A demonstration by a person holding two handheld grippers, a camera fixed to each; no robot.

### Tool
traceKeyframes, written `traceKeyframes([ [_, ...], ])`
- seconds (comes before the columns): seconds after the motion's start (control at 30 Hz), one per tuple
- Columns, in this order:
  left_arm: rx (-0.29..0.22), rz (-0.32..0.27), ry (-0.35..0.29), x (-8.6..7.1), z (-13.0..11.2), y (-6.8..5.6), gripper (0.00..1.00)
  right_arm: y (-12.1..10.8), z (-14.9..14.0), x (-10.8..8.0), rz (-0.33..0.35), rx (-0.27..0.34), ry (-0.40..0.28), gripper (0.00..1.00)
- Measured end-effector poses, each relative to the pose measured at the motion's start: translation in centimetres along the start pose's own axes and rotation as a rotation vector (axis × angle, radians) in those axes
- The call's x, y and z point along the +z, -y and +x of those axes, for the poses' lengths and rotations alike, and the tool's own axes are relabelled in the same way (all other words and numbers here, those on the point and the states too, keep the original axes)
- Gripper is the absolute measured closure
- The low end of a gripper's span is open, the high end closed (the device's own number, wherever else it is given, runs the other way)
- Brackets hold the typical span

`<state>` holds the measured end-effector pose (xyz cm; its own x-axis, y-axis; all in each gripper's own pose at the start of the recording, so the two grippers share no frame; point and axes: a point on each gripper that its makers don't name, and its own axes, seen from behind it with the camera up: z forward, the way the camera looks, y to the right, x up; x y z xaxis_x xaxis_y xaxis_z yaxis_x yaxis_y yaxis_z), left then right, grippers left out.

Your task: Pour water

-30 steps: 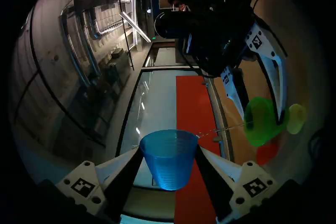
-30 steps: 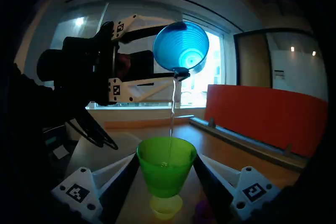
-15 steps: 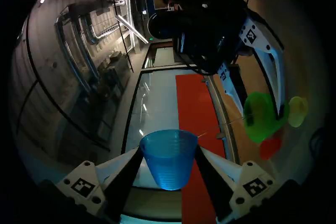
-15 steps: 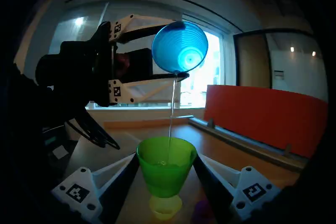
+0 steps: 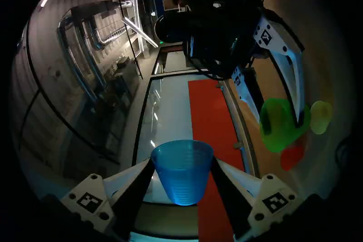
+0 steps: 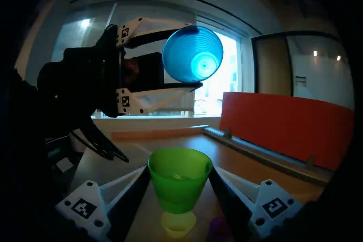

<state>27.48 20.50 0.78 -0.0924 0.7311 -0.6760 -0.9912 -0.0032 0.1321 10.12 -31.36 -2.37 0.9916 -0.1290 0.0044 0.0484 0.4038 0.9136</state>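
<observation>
- Blue translucent plastic cup (image 6: 193, 54) lies tipped on its side, clamped in the left gripper (image 5: 181, 162), above the other cup.
- Green translucent plastic cup (image 6: 179, 187) stands upright, pinched by the right gripper (image 6: 179, 169) — a little water (image 6: 179, 177) inside.
- Both are likely light, thin-walled and slippery when wet; hold mid-wall, gently — hard squeezing could buckle them.

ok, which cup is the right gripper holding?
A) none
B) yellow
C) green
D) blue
C: the green cup is clamped between the fingers of the right gripper, while the blue cup is in the left gripper.
</observation>
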Motion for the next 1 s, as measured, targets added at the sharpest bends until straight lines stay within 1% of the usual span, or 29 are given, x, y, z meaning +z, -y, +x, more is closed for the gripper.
traceKeyframes([
  [0.17,-0.003,-0.002,0.000,0.0,0.0,-0.1,0.14,0.0,0.0,0.0,0.000,0.000,0.001,0.09],
  [0.37,-0.008,-0.001,-0.002,0.2,-0.1,0.2,0.14,0.0,0.0,0.0,-0.001,-0.001,0.000,0.09],
  [0.67,-0.051,-0.004,0.001,0.4,-0.5,0.3,0.14,0.0,0.0,-0.2,-0.005,-0.005,0.000,0.09],
  [0.8,-0.110,-0.008,0.016,0.6,-1.1,0.0,0.14,0.0,0.1,-0.3,-0.007,-0.009,-0.002,0.09],
  [1.0,-0.231,-0.013,0.023,0.8,-1.6,-0.5,0.14,0.0,0.3,-0.6,-0.012,-0.012,-0.004,0.09],
])
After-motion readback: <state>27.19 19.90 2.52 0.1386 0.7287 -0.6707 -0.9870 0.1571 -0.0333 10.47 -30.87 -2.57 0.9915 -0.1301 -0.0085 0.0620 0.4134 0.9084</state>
